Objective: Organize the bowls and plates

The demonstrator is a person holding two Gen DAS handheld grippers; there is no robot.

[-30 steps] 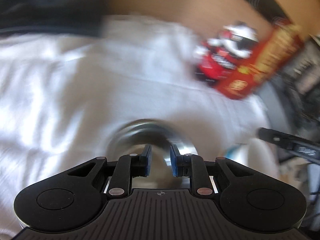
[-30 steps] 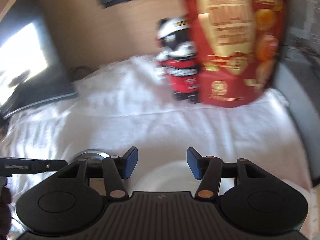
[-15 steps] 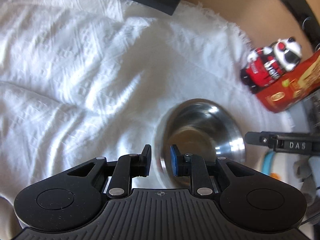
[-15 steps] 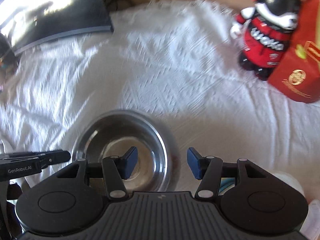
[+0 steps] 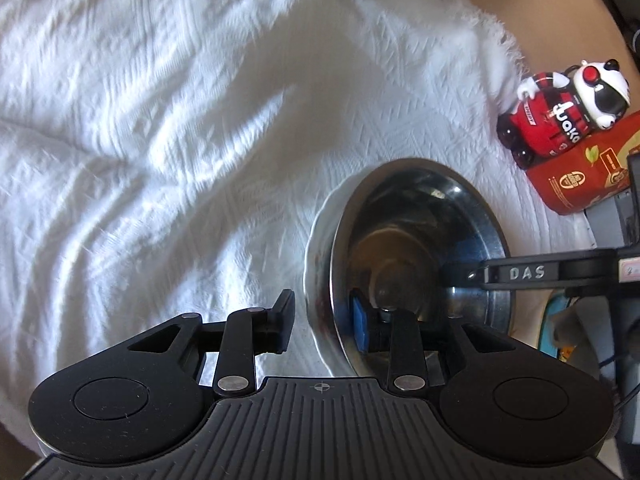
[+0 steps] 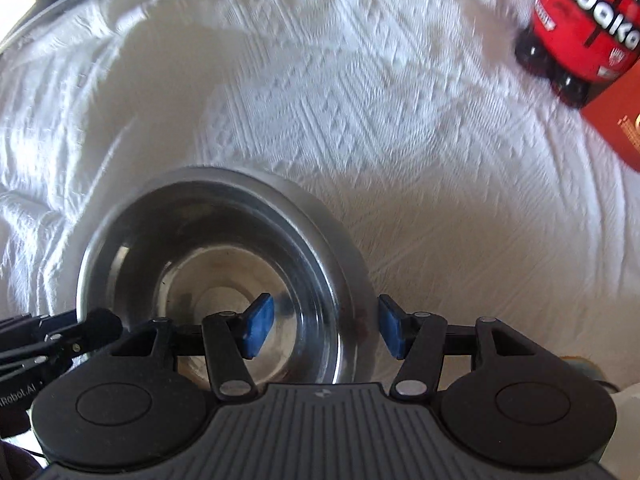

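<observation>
Bowl (image 5: 416,248) rim now between opened left hand-held gripper (image 5: 322,322) jaws

Both cams ride on the grippers, looking steeply down along the fingers, close over the white cloth (image 5: 168,128). Left wrist view sits at the steel bowl's (image 5: 420,240) left rim, with the right gripper's finger (image 5: 520,274) entering from the right edge; right wrist view sits nearer, over the bowl's (image 6: 208,264) right rim, with the left gripper (image 6: 60,336) at its left edge. Shared: the bowl, the cloth, the red toy figure (image 5: 560,112) and the red box (image 5: 588,176) at upper right.
</observation>
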